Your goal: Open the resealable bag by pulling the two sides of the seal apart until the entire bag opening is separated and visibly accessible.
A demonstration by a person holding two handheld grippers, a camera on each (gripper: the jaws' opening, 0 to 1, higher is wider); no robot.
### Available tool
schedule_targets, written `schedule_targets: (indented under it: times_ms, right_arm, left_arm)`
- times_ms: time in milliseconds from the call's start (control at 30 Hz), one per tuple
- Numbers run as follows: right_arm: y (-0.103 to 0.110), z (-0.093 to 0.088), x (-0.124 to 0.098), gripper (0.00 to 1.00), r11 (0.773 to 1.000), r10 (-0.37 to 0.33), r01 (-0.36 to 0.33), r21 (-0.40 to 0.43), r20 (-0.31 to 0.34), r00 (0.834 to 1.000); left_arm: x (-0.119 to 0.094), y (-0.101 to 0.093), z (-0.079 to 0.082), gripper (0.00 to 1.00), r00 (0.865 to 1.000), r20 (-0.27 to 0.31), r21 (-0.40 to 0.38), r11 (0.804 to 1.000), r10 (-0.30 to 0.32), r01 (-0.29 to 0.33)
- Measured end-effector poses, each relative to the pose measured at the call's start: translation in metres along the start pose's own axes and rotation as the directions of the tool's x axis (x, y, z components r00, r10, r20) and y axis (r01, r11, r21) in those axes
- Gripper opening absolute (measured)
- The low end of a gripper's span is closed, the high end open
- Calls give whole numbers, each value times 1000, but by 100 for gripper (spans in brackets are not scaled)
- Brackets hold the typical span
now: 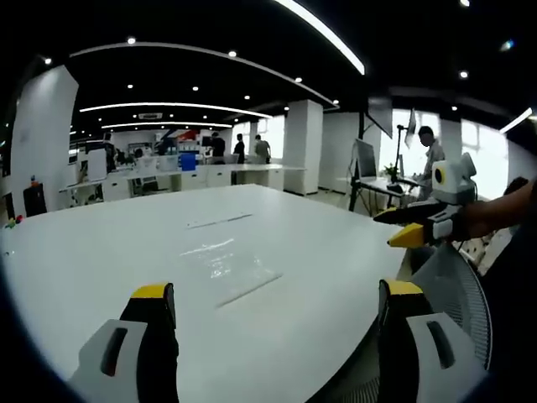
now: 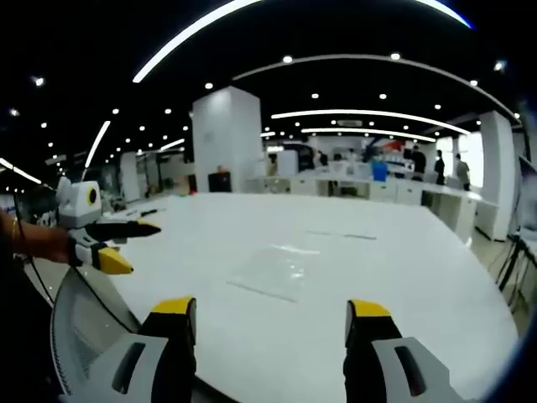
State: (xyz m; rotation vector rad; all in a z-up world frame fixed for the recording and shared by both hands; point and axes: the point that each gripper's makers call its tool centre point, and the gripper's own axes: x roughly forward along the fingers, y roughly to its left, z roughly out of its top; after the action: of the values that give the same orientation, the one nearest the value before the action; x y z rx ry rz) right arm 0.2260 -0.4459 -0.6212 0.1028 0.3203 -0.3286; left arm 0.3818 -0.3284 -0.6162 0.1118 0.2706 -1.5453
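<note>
On the white table (image 1: pixel 101 252) the clear bag (image 1: pixel 225 267) lies flat at frame centre, untouched, with both the left gripper (image 1: pixel 277 304) and right gripper (image 2: pixel 273 317) spread wide above the near edge, so I'd bring each down on opposite seal lips

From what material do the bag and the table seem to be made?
The bag looks like thin clear plastic film: the table shows through it and ceiling lights glint on it. The table seems a smooth white laminate or painted board with a soft sheen; the exact material is unclear.
</note>
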Motion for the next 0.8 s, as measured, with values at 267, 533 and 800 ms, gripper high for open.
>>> schedule_targets:
  times_ms: [267,533,800]
  right_arm:
    - [-1,-2,-2,71,1000,3,-3,14,8,1000]
    - [2,-4,-1,70,1000,15,-15,12,1,1000]
    - [0,-7,-1,70,1000,8,-7,20,-8,1000]
  left_arm:
    - [-2,-7,-3,100,1000,-24,9,1000,-12,12]
    - [1,-10,-2,99,999,-30,9,1000,-20,21]
    - [4,-13,-3,99,998,-41,13,999,-41,42]
